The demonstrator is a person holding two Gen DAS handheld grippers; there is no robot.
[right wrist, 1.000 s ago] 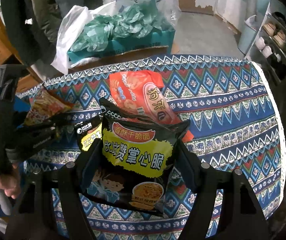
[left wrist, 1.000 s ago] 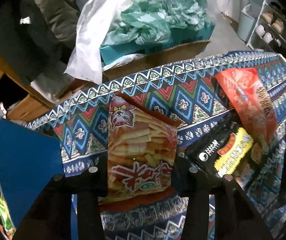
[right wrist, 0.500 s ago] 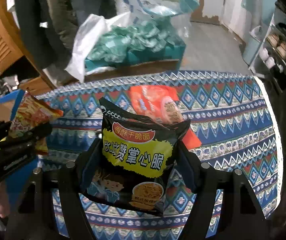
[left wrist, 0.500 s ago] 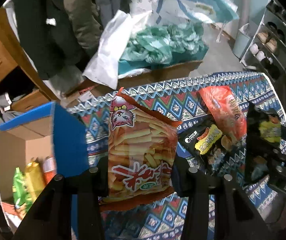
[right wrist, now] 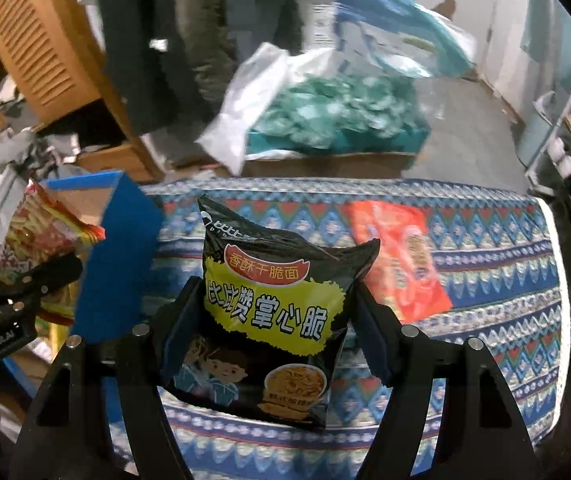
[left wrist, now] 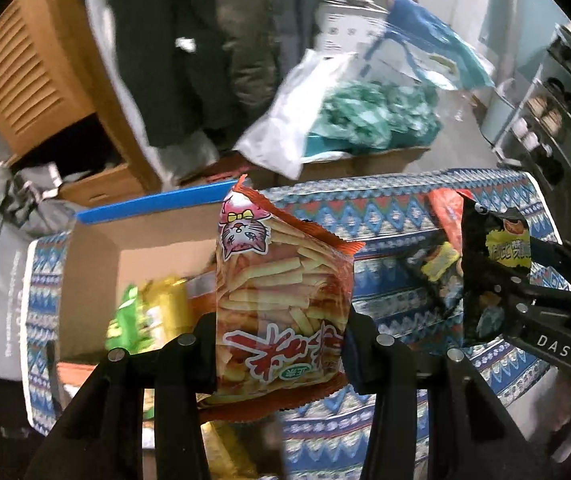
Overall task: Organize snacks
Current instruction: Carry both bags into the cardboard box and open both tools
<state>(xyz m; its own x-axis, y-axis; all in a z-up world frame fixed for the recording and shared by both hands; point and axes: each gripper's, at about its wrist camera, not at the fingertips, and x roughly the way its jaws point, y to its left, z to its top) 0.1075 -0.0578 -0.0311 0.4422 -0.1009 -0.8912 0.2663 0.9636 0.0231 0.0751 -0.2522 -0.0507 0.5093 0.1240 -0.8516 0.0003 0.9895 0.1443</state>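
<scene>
My left gripper (left wrist: 279, 354) is shut on an orange fries snack bag (left wrist: 281, 292) with a pink cat face, held upright over the blue-edged cardboard box (left wrist: 137, 248). Green and yellow snack packs (left wrist: 145, 312) lie inside that box. My right gripper (right wrist: 265, 344) is shut on a black and yellow noodle snack bag (right wrist: 273, 308), lifted above the patterned tablecloth (right wrist: 485, 320). The right gripper and its black bag (left wrist: 489, 268) show at the right of the left wrist view. The left gripper with the orange bag (right wrist: 37, 248) shows at the left edge of the right wrist view.
An orange-red snack bag (right wrist: 397, 256) lies flat on the cloth, and another black pack (left wrist: 433, 268) beside it. Behind the table stand a carton of teal packets (right wrist: 337, 120), a white plastic bag (right wrist: 245, 96), hanging coats (left wrist: 189, 48) and a wooden cabinet (left wrist: 33, 68). Shelves (left wrist: 557, 112) stand at the right.
Both grippers rose with their bags and shifted left. The blue-edged box, only a flap a second ago, now lies open under the left gripper.
</scene>
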